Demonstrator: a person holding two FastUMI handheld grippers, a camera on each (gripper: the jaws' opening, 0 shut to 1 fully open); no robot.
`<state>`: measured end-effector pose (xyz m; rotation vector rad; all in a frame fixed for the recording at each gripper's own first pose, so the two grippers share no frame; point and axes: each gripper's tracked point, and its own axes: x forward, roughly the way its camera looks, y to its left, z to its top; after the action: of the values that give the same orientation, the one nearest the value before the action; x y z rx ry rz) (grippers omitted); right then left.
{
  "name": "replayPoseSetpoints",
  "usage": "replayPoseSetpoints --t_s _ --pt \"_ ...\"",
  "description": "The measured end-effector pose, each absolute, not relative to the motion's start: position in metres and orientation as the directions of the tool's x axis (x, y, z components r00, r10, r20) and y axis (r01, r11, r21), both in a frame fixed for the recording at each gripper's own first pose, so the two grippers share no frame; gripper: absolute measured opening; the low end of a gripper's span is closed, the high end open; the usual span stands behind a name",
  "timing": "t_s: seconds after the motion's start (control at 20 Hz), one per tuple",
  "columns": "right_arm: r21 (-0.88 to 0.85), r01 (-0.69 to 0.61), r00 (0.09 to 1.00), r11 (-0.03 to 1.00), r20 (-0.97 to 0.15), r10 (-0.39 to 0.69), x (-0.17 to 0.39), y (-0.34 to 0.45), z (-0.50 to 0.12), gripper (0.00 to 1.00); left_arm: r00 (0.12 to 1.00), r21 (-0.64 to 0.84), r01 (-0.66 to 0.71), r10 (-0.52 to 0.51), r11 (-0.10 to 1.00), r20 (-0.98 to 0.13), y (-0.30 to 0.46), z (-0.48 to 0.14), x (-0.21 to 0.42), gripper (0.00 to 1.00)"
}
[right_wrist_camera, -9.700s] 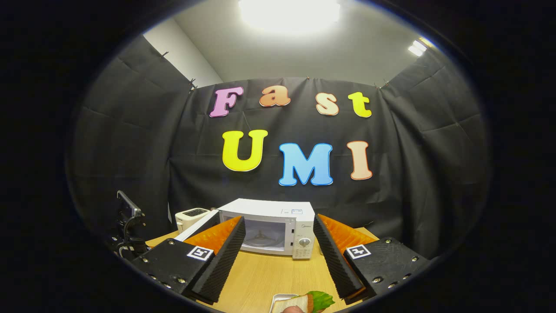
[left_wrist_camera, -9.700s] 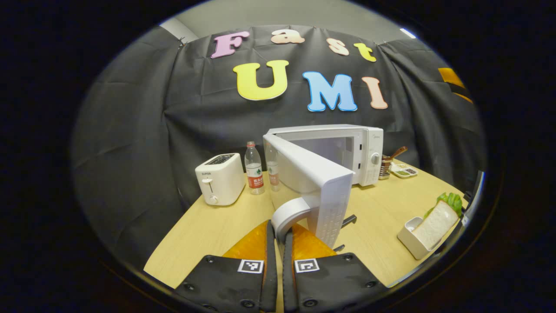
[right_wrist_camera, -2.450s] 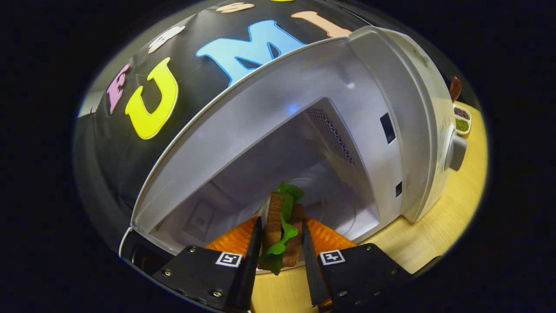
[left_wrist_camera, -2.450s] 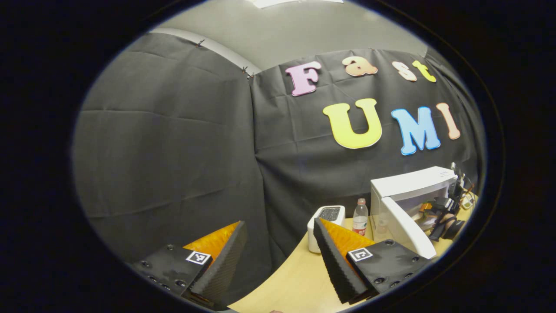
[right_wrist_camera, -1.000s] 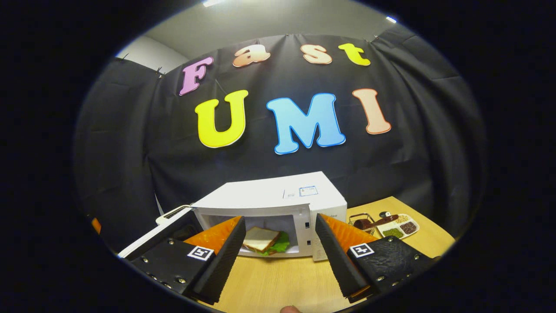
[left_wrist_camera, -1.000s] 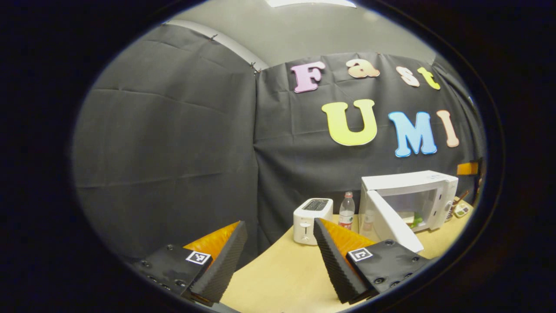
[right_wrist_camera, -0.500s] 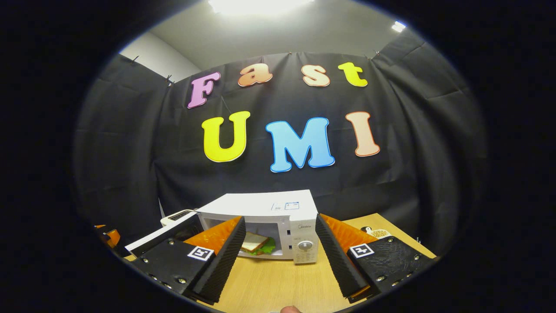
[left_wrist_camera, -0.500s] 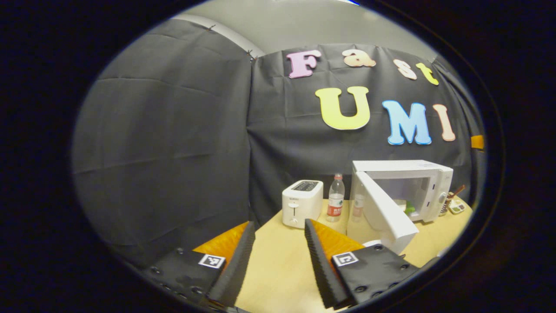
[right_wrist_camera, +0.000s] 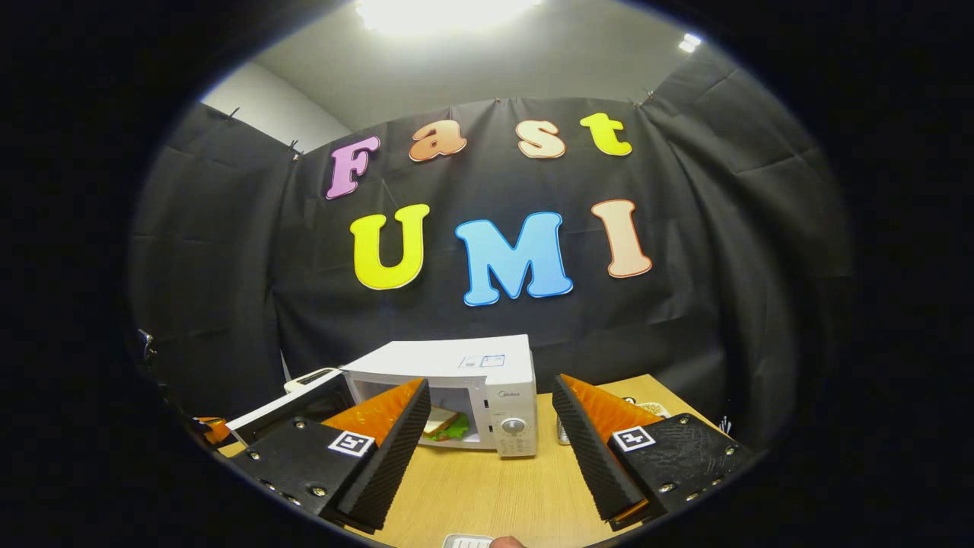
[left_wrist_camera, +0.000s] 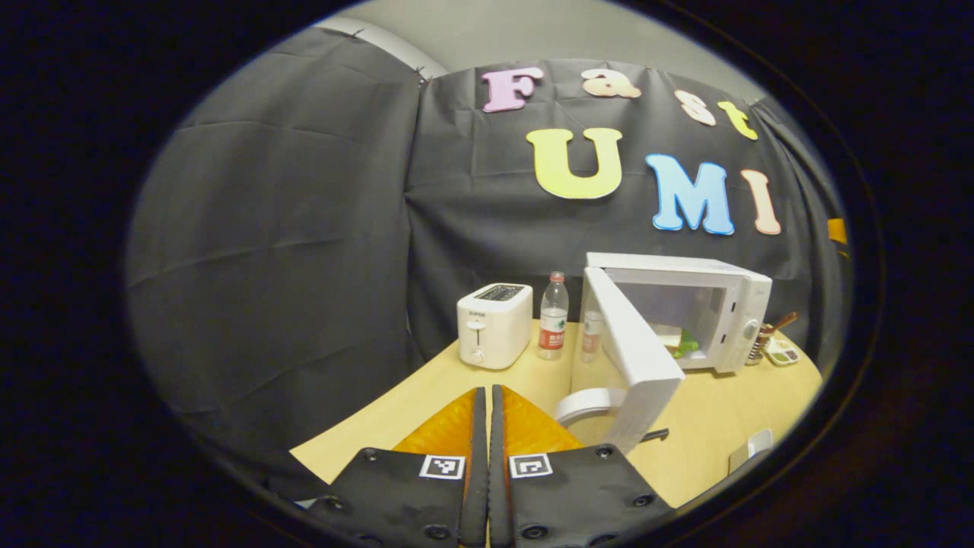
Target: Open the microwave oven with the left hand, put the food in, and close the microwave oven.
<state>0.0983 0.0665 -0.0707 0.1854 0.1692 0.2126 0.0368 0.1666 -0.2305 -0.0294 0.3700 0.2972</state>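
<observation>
- Two claws were in play over a pale wooden bench (left_wrist_camera: 426, 380): the left claw (left_wrist_camera: 481, 415) had its fingers pressed together with nothing between them, and the right claw (right_wrist_camera: 491, 434) stood wide apart and empty.
- In the left gripper view, the white microwave oven (left_wrist_camera: 730, 304) sat at about 3 o'clock of the picture, its door (left_wrist_camera: 635, 358) swung far out toward the camera.
- The door's curved white handle (left_wrist_camera: 586, 402) lay just past the left claw's tips, at about 1 o'clock from them; whether they touched could not be told.
- The sandwich (left_wrist_camera: 677, 340), white bread with green lettuce, lay inside the oven cavity, partly hidden by the door's edge.
- In the right gripper view the same sandwich (right_wrist_camera: 445, 426) showed inside the open oven (right_wrist_camera: 464, 373), just beyond the left-hand finger (right_wrist_camera: 380, 449) of the right claw, with the oven's dial panel (right_wrist_camera: 514, 426) at 3 o'clock from it.
- A white toaster (left_wrist_camera: 494, 325) stood at 9 o'clock from the oven, and a clear water bottle (left_wrist_camera: 553, 316) with a red label stood between them; a second bottle (left_wrist_camera: 593, 335) was partly hidden behind the door.
- A small divided dish (left_wrist_camera: 780, 352) of condiments sat at 3 o'clock from the oven, near the bench edge.
- A white tray (right_wrist_camera: 468, 541) showed at 6 o'clock in the right gripper view, with a fingertip (right_wrist_camera: 508, 542) just beside it.
</observation>
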Motion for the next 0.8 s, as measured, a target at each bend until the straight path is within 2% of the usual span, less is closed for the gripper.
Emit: replayPoseSetpoints --t_s 0.2,0.8 --pt "0.171 -0.198 0.964 0.965 -0.144 0.223 0.088 0.043 -0.07 0.98 0.889 0.068 -0.269 0.275 0.961 -0.367 0.141 -0.232 0.037 0.07" --pt "0.138 -0.202 0.965 0.97 -0.143 0.221 0.062 -0.027 -0.071 0.98 0.908 0.061 -0.195 0.204 0.979 -0.365 0.042 -0.219 0.054 0.07"
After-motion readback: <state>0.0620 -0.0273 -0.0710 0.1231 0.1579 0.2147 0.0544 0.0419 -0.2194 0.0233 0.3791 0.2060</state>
